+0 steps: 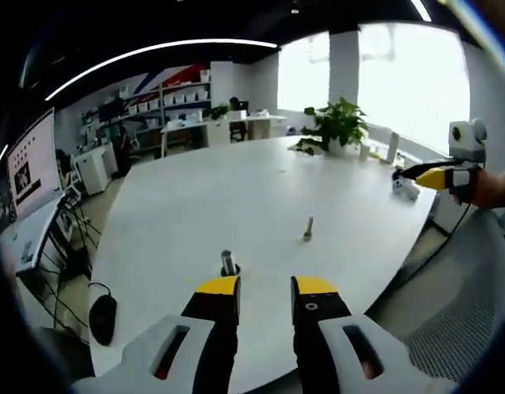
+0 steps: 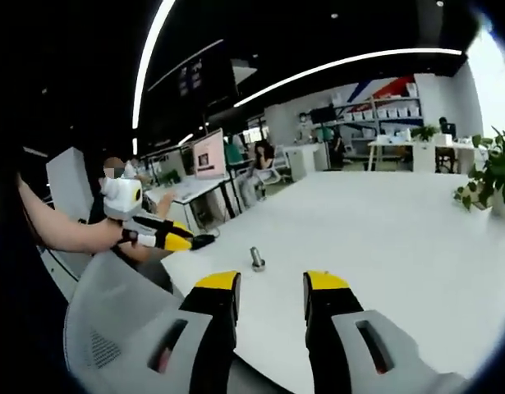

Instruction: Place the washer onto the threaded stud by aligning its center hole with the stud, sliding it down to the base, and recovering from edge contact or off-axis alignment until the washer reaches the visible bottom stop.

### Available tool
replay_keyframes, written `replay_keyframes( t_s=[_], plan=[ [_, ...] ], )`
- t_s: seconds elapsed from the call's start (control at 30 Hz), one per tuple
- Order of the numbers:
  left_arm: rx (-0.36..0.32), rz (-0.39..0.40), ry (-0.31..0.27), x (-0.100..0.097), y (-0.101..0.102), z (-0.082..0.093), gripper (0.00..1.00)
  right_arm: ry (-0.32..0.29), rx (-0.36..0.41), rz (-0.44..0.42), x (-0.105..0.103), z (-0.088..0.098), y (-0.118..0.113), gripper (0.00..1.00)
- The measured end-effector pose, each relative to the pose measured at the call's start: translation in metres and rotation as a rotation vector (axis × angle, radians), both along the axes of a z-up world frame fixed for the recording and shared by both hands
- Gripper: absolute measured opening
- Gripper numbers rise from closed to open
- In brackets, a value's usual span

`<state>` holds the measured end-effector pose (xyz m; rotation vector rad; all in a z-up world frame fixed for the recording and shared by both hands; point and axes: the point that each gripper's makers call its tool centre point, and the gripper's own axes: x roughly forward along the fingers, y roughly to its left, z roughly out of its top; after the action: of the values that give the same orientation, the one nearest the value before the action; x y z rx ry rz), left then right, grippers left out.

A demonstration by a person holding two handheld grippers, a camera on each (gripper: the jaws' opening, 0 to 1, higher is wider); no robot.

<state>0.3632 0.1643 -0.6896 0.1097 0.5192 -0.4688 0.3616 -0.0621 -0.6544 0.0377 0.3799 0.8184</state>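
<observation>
Left gripper view: the left gripper (image 1: 265,297), jaws spread and empty, hovers over a white table (image 1: 236,197); a threaded stud (image 1: 228,263) stands just ahead, a small bolt (image 1: 308,229) farther off. Right gripper view: the right gripper (image 2: 271,294), jaws spread, faces the stud (image 2: 257,258). Washer not discernible.

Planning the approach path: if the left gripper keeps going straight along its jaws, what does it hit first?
Probably the short metal stud, standing on the white table just beyond the left gripper, nearer its left jaw. A second, smaller stud stands farther off, slightly right. Depth is uncertain in fisheye.
</observation>
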Motion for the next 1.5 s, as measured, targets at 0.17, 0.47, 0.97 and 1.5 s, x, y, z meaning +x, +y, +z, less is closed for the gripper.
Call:
replay_keyframes(
  t_s=[0.17,0.47,0.97,1.5],
  plan=[
    [-0.014,0.009,-0.016,0.000,0.001,0.004,0.22,-0.018,-0.036,-0.007,0.004,-0.006,-0.001,0.33],
    [-0.016,0.009,-0.028,0.000,0.000,0.005,0.22,-0.020,-0.100,0.023,-0.001,-0.017,0.000,0.32],
    [-0.027,0.007,-0.008,0.000,0.000,0.002,0.22,-0.008,-0.117,0.011,-0.002,-0.022,-0.004,0.32],
    [-0.012,-0.004,0.009,0.000,-0.003,-0.002,0.22,-0.009,-0.142,0.003,0.000,-0.024,-0.008,0.31]
  ],
)
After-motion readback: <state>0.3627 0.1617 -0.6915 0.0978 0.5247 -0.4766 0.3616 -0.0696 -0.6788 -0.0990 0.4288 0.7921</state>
